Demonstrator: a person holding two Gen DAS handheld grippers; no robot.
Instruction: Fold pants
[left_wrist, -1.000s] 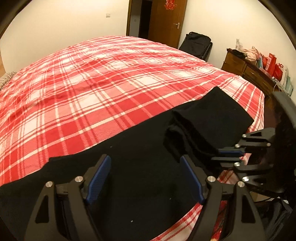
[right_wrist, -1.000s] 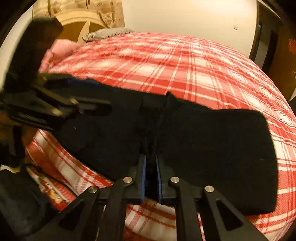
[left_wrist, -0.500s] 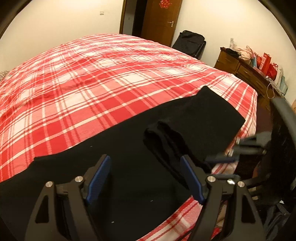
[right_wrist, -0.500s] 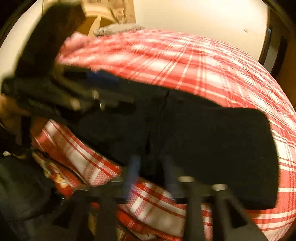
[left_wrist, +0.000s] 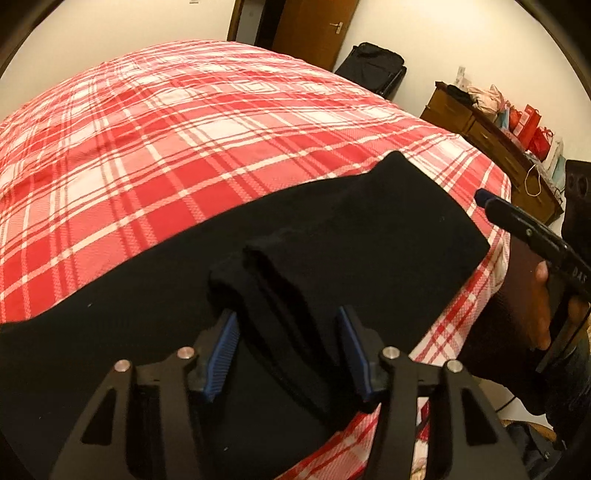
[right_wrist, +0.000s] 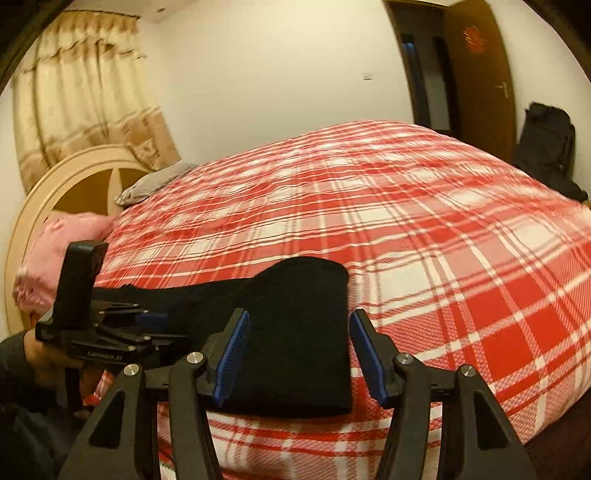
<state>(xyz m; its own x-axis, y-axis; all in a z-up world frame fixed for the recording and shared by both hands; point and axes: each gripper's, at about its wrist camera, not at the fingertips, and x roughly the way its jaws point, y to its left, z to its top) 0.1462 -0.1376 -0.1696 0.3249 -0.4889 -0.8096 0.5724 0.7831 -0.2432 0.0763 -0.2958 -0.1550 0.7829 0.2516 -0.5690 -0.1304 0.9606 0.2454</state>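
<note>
A bedroom in someone's home. A big bed (right_wrist: 424, 229) under a red-and-white plaid cover fills the room, with a rounded cream headboard (right_wrist: 55, 184) and a pink pillow (right_wrist: 55, 251) at the left. Beige curtains (right_wrist: 85, 103) hang behind it. Far off stands a wooden door (right_wrist: 480, 85), a dark suitcase (left_wrist: 373, 70) beside it, and a cluttered wooden dresser (left_wrist: 495, 144) at the right.

The right tool (left_wrist: 532, 229) bears "DAS"; other lettering is too blurred.
</note>
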